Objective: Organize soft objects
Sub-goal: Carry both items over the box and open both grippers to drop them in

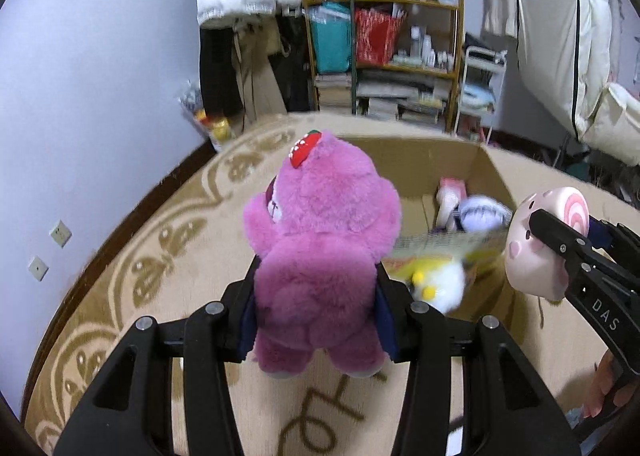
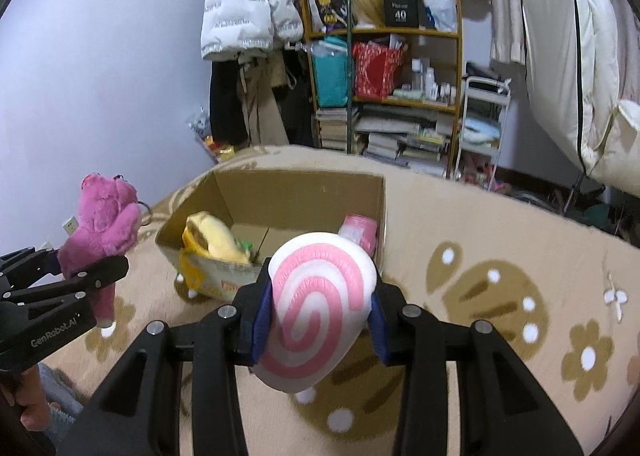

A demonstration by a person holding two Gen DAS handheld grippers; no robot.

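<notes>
My left gripper point(image 1: 316, 296) is shut on a pink plush bear point(image 1: 320, 248) with a red strawberry on its head, held upright above the carpet left of an open cardboard box point(image 1: 492, 176). The bear also shows in the right wrist view point(image 2: 104, 224). My right gripper point(image 2: 316, 308) is shut on a pink-and-white swirl plush point(image 2: 316, 304), held just in front of the box point(image 2: 300, 188). From the left wrist view this plush point(image 1: 536, 240) shows a pink pig face. Inside the box lie a yellow plush point(image 2: 212, 240), a pink item point(image 2: 360, 232) and a white-and-yellow plush point(image 1: 436, 288).
A beige patterned carpet point(image 2: 500, 296) covers the floor. A wooden shelf point(image 2: 400, 96) crammed with bags and books stands at the back, with hanging coats point(image 2: 248, 16) to its left and a white trolley point(image 2: 484, 120) to its right. The purple wall point(image 1: 80, 96) is on the left.
</notes>
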